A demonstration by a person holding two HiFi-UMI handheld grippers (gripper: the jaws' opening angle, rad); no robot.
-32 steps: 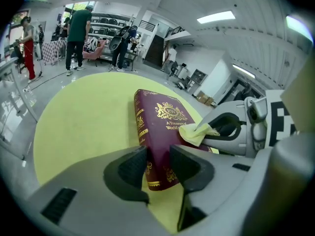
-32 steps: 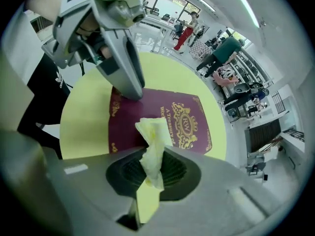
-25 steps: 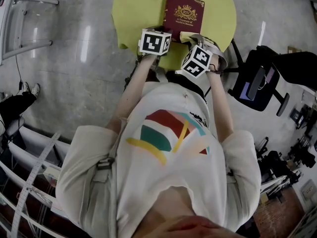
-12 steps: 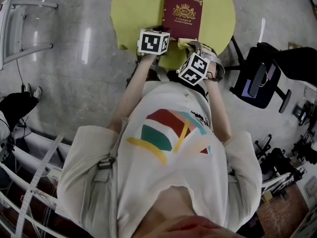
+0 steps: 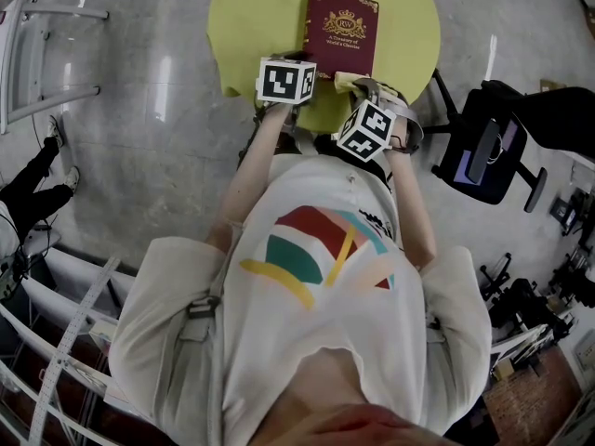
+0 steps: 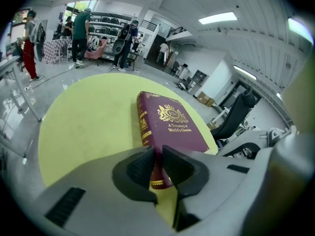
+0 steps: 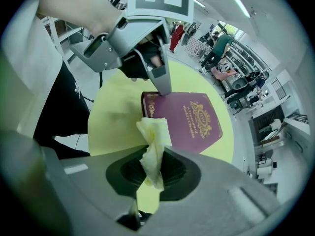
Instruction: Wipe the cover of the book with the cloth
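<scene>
Maroon book [image 5: 341,32] lies on the yellow surface [image 5: 260,17], its near corner apparently pinched steady by the just-closing jaws of the left gripper [image 6: 156,163]; the right gripper [image 7: 156,168], jaws clamping the cloth [image 7: 153,141], next needs lowering onto the cover [image 7: 197,119].

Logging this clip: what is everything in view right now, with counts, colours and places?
table: one, yellow, round, in front of the person.
book: one, maroon with gold print, lying flat on the table.
cloth: one, pale yellow, bunched, by the book's near edge.
chair: one, black, on the floor right of the table.
bystanders: several, mixed clothing, far beyond the table.
T-shirt: one, white with a coloured print, on the person.
left gripper: one, grey, jaws have just been closing, clamped on the book's near corner.
right gripper: one, grey, shut on the cloth.
</scene>
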